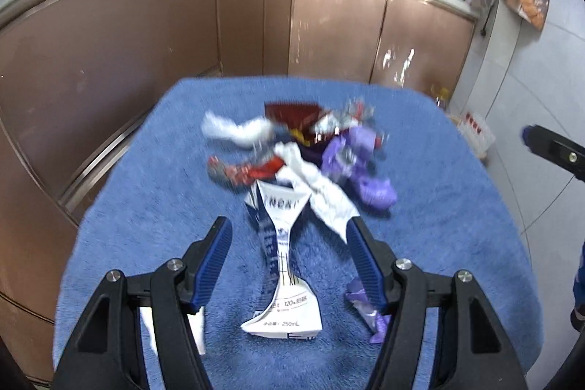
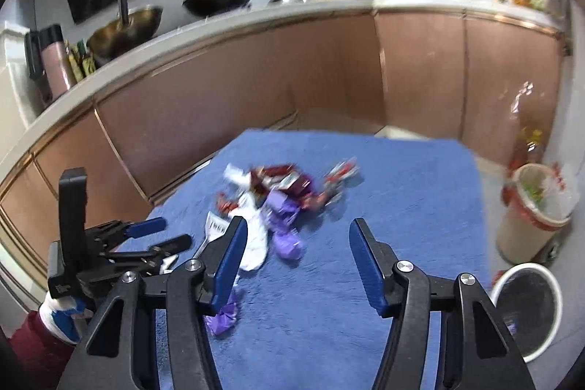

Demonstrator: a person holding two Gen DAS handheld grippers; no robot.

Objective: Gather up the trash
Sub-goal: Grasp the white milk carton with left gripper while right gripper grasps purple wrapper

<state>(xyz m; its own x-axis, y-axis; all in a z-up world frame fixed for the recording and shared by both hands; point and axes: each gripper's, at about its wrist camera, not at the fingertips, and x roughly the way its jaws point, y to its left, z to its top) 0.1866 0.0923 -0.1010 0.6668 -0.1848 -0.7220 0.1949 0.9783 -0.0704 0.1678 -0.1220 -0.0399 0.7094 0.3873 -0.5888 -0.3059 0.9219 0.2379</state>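
Observation:
A heap of trash lies on a blue cloth-covered table (image 1: 438, 243): a flattened white milk carton (image 1: 281, 265), crumpled white tissue (image 1: 234, 130), red wrappers (image 1: 252, 172) and purple wrappers (image 1: 351, 152). My left gripper (image 1: 289, 231) is open and hovers low over the carton, which lies between its fingers without touching the pads. In the right wrist view the same heap (image 2: 278, 203) is ahead and to the left. My right gripper (image 2: 298, 225) is open over bare cloth with nothing between its fingers. The left gripper (image 2: 170, 233) shows at the left of that view, by the carton (image 2: 215, 225).
A loose purple wrapper (image 2: 223, 317) lies near my right gripper's left finger. On the floor to the right of the table stand a beige bin with a plastic liner (image 2: 526, 229) and a white bin with a dark inside (image 2: 526, 309). Brown kitchen cabinets (image 2: 256, 90) run behind the table.

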